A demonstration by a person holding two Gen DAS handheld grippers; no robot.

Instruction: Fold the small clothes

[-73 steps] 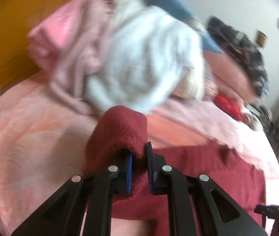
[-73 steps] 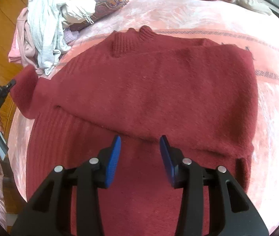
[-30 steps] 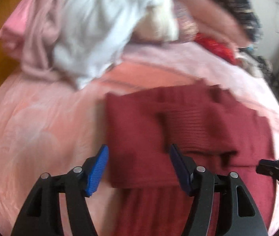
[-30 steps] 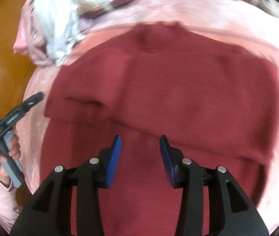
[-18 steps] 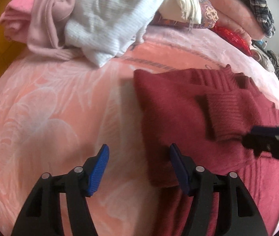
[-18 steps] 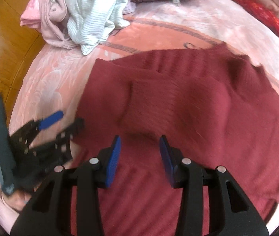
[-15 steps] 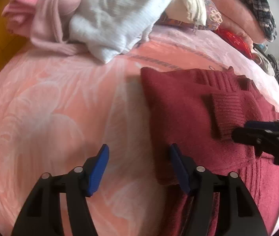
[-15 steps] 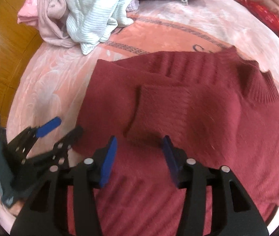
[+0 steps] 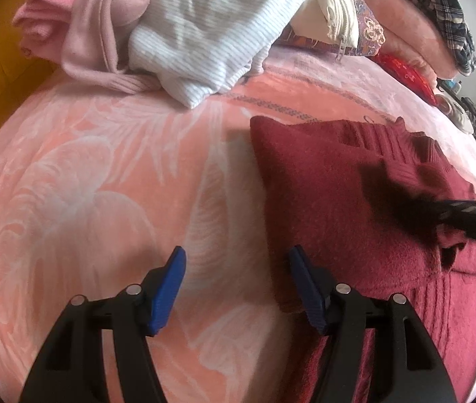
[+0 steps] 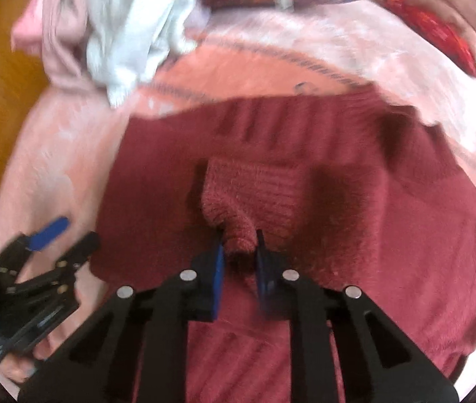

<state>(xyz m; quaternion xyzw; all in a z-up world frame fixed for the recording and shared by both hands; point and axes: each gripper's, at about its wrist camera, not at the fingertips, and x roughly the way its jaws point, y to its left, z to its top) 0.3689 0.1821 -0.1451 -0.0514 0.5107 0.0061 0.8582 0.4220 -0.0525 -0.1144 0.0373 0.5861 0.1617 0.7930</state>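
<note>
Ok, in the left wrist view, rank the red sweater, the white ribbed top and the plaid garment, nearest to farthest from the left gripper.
From the left gripper:
1. Red sweater, beside its right finger.
2. White ribbed top, in the pile at top centre.
3. Plaid garment, far upper right.

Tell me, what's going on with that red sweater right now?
Right gripper just closed, pinching the cuff. Left gripper open, empty. Sweater on the bed, sleeve folded in. Nothing blocking.

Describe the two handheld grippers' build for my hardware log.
Both match. The left gripper and right gripper have matte black angular finger arms with triangular cut-outs, round silver pivot pins and flat blue pads. No cables, markings or sleeve are clearly visible.
</note>
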